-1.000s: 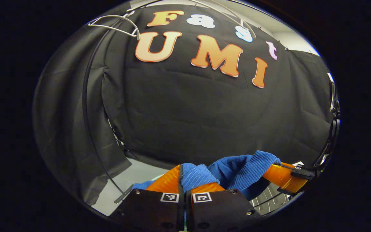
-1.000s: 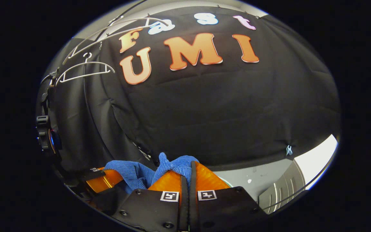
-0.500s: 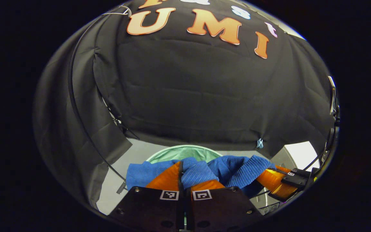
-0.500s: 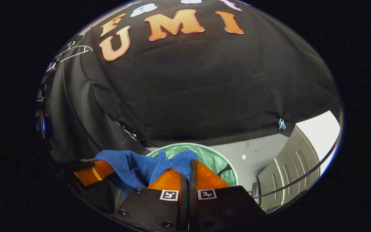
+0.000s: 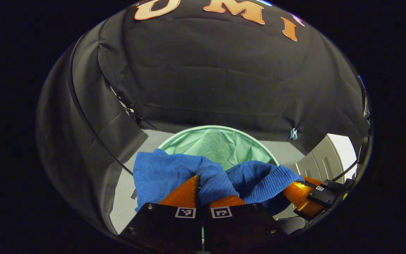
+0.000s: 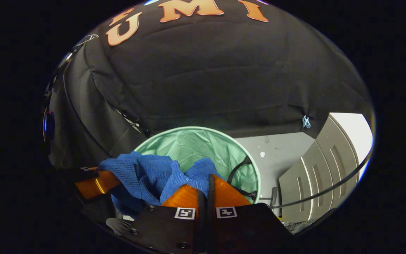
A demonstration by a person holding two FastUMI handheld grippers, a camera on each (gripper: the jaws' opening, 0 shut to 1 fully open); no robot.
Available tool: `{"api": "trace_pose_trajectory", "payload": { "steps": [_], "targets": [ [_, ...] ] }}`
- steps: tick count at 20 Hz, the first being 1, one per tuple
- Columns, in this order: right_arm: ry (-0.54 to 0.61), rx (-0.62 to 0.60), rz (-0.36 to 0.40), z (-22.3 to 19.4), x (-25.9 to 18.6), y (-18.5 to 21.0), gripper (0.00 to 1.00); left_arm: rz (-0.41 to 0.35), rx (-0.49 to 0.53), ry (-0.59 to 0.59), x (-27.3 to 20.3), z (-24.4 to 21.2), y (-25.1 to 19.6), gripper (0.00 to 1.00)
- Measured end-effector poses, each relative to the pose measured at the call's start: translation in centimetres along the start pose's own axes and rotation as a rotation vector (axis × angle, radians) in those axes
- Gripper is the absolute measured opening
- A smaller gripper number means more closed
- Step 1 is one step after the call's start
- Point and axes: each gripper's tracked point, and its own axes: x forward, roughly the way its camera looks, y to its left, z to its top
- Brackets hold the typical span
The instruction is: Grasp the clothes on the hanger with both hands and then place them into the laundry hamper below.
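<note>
Garment [image 5: 174, 173]: a blue ribbed knit, held bunched between both grippers above and just in front of the laundry hamper [image 5: 217, 141]. The left gripper [image 5: 203, 187] has its jaws closed on a fold of the knit, which bulges up between the orange fingers [image 5: 185, 194]. The right gripper [image 6: 204, 187] likewise has its jaws closed on a fold at its fingertips; the knit spans to the other gripper at the left of the right gripper view. A two-point hold keeps the fabric gathered, so loose ends are less likely to trail outside the rim.

The hamper is a round green mesh tub standing on the grey floor [image 6: 280, 148], mouth open and apparently empty. The black cloth wall [image 5: 210, 77] stands directly behind it. Pale grey panels [image 6: 312, 173] stand to its right. Judged clearance: open room above the mouth; the garment hangs partly over the near rim, so release is best made farther forward.
</note>
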Motion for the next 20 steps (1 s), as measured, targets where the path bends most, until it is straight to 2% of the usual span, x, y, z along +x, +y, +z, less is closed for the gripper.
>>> {"api": "trace_pose_trajectory", "payload": {
  "steps": [4,6,8,13,15,16,18,19,20],
  "targets": [
    [0.058,0.054,-0.019,-2.6,-0.1,-1.3,0.08,0.02,-0.096,0.056,-0.7,-3.2,0.2,0.03],
    [0.075,0.05,-0.021,-3.2,0.1,-1.7,0.09,-0.002,-0.157,0.095,-0.9,-4.5,-0.7,0.03],
    [0.073,0.03,-0.03,-3.1,0.1,-1.7,0.08,0.015,-0.145,0.126,-0.8,-5.6,-0.2,0.03],
    [0.1,-0.013,-0.023,-4.4,0.2,-0.8,0.09,0.033,-0.101,0.142,-1.1,-4.1,-0.8,0.05],
    [0.118,-0.017,-0.024,-5.0,0.4,-0.6,0.09,0.039,-0.098,0.14,-1.1,-3.4,-1.3,0.1],
    [0.121,-0.014,-0.028,-5.0,0.2,-0.7,0.15,0.041,-0.104,0.14,-1.0,-3.6,-1.3,0.15],
    [0.124,-0.007,-0.036,-4.9,0.2,-0.9,0.15,0.036,-0.115,0.157,-1.0,-4.3,-1.0,0.19],
    [0.126,-0.002,-0.037,-4.9,-0.2,-0.9,0.1,0.032,-0.116,0.163,-0.9,-4.5,-1.0,0.22],
    [0.126,0.002,-0.036,-4.8,-0.2,-0.9,0.24,0.028,-0.116,0.164,-1.1,-4.6,-0.8,0.27]
  ]
}}
